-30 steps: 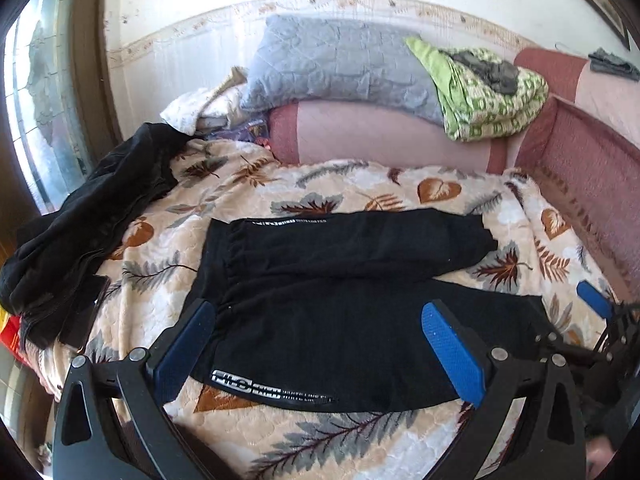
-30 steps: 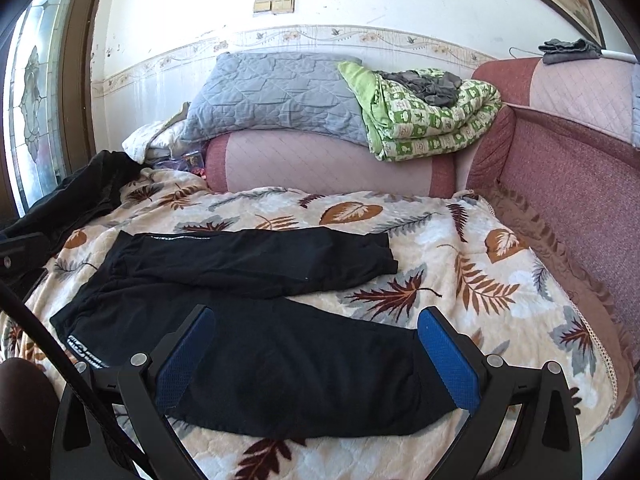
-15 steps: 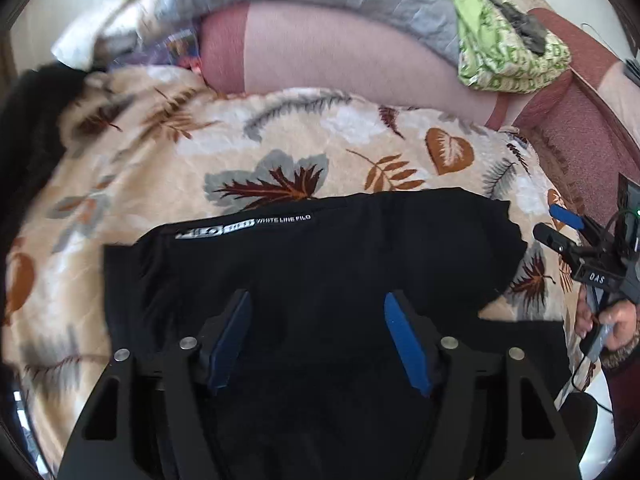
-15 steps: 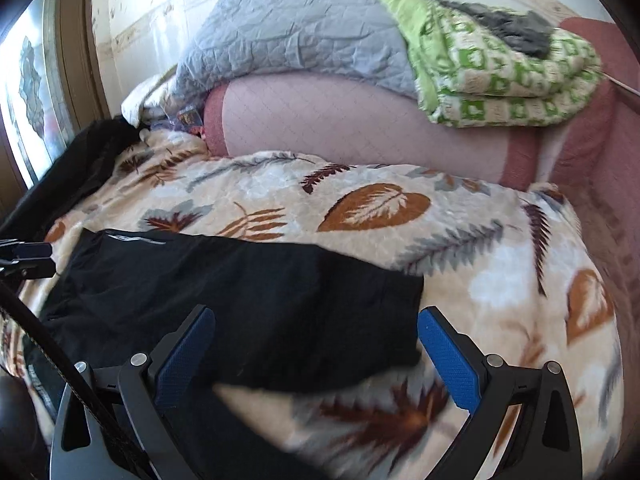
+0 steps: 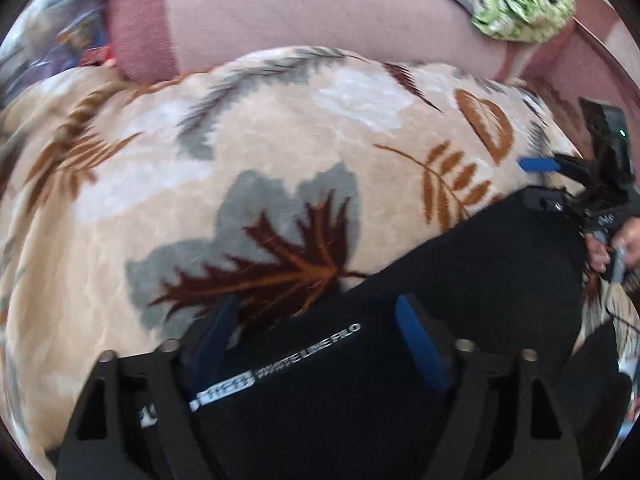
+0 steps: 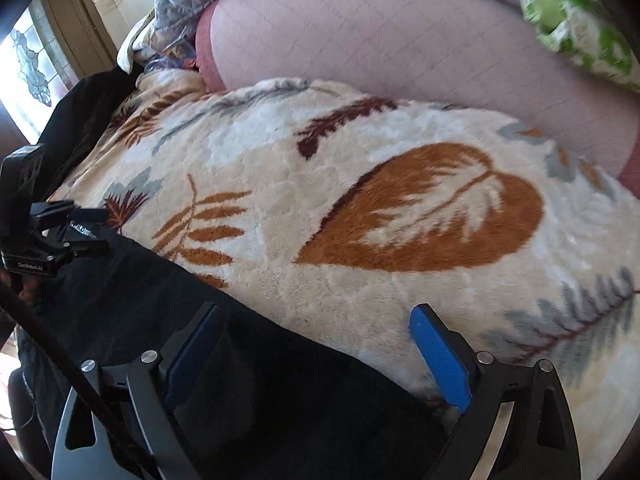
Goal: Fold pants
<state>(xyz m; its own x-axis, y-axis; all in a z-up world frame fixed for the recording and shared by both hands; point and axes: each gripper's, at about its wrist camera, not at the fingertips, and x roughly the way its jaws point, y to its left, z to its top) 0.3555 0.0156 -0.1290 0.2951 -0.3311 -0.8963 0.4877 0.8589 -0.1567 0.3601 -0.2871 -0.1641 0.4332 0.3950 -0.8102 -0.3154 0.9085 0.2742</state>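
Each gripper, the left gripper (image 5: 316, 340) and the right gripper (image 6: 316, 352), had black skeletal arms with triangular cut-outs, silver screw heads and blue finger pads (image 6: 440, 364); a black cable (image 6: 60, 356) crossed the right one.

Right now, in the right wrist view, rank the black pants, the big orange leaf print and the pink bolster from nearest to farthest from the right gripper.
1. Black pants, lower left, their edge between the open fingers of the right gripper.
2. Orange leaf print, centre of the blanket.
3. Pink bolster, along the top.

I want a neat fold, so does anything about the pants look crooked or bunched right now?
Nothing stands out. The black pants lie flat on the leaf-print blanket, far edge straight, no bunching visible. Most of them are hidden under the grippers.
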